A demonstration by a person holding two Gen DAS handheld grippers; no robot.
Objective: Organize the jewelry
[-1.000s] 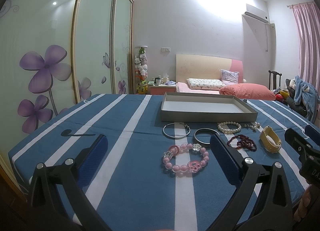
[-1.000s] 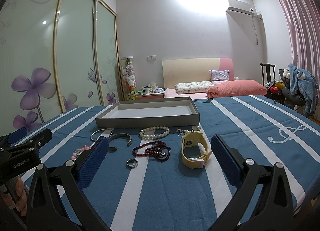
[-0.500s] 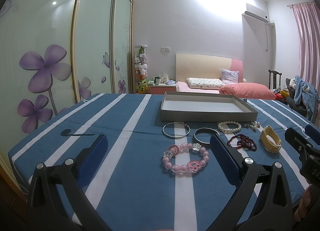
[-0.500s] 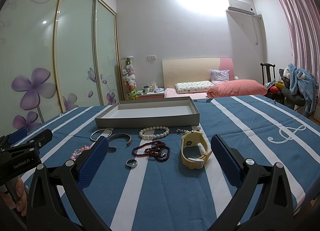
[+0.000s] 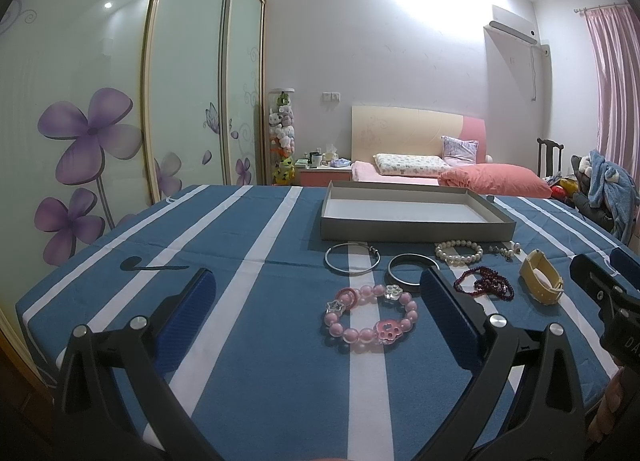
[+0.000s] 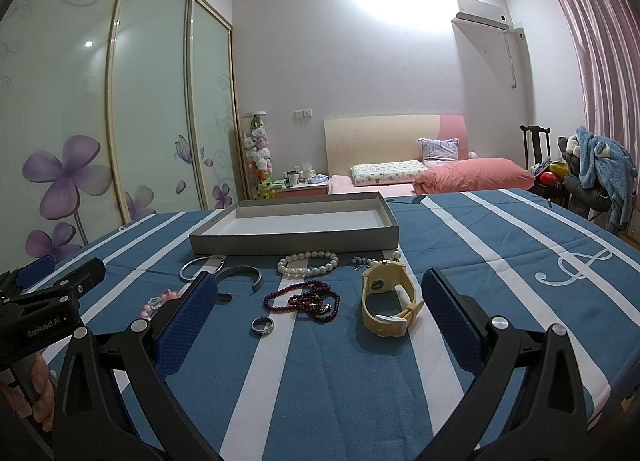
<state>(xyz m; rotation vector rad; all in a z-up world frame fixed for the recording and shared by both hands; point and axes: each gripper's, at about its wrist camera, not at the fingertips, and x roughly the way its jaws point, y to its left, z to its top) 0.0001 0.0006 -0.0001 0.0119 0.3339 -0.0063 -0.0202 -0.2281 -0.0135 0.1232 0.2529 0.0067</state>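
White "GenRobot.AI" lettering marks left gripper point(image 6: 52, 281); right gripper point(image 5: 600, 273) shows perhaps "DA".

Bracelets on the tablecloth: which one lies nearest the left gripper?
The pink bead bracelet with star and paw charms, lying just ahead of the open left gripper. The thin silver bangle, dark cuff and pearl bracelet lie farther, toward the tray.

Blue white-striped tablecloth point(image 6: 500, 261), grey tray point(image 6: 294, 247), pink bead bracelet point(image 5: 370, 317), cream watch point(image 6: 390, 301)
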